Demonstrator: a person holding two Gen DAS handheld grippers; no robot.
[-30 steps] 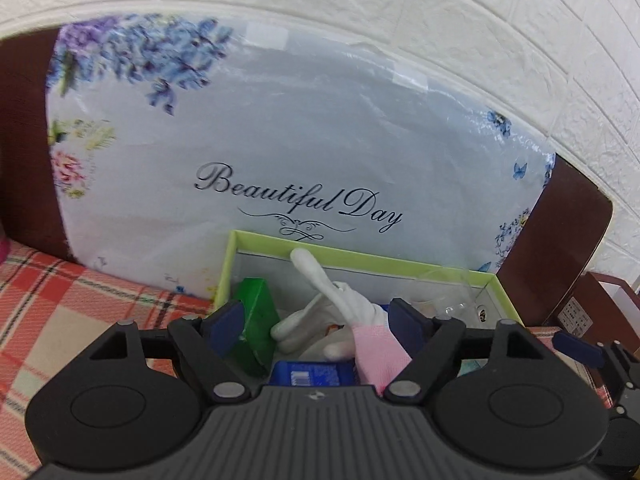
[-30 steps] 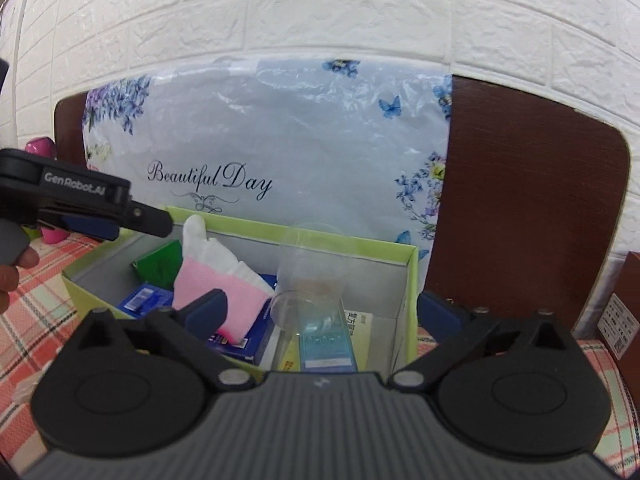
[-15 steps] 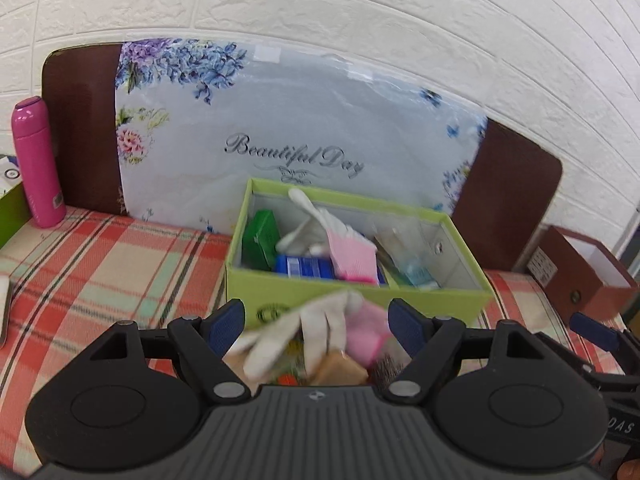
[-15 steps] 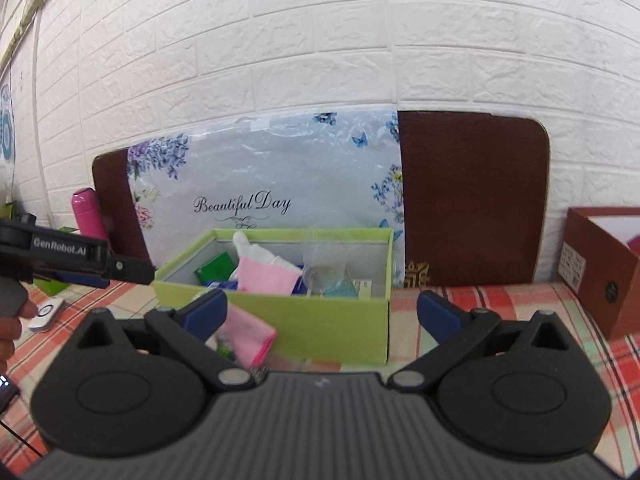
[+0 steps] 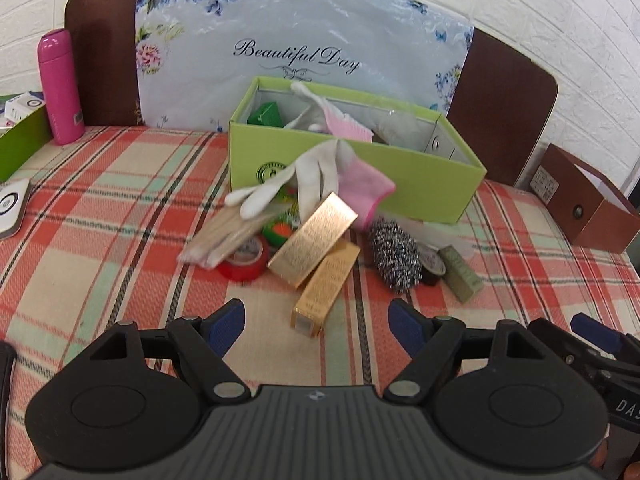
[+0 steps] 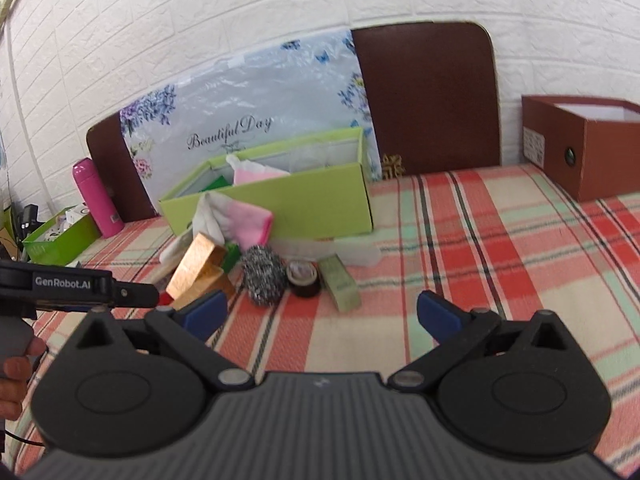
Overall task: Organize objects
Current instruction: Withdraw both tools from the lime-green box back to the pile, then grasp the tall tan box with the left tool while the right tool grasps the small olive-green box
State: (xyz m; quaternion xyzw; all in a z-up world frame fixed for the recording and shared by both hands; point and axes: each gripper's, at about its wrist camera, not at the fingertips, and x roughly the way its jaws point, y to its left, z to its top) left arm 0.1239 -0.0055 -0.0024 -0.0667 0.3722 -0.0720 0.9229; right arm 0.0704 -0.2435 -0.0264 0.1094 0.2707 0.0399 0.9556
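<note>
A lime-green box (image 5: 420,184) stands on the plaid cloth with a white-and-pink glove (image 5: 348,128) and other items inside. Before it lies a heap: a second glove (image 5: 320,176), two gold cartons (image 5: 314,236), a red tape roll (image 5: 244,264), a bundle of wooden sticks (image 5: 224,236), a steel scourer (image 5: 394,254), a dark jar (image 5: 432,264) and an olive carton (image 5: 460,274). My left gripper (image 5: 318,324) hovers open and empty just short of the gold cartons. My right gripper (image 6: 322,312) is open and empty in front of the scourer (image 6: 264,276) and olive carton (image 6: 342,288).
A pink bottle (image 5: 60,88) and another green box (image 5: 16,148) stand at the far left, with a white device (image 5: 12,208) nearby. A brown box (image 5: 588,208) sits at the right. A floral bag (image 5: 300,40) leans on the brown headboard behind.
Both grippers have drawn back from over the green box, so the heap of objects before it has come into view. The right view has rolled. Jaws stay as wide as before.
</note>
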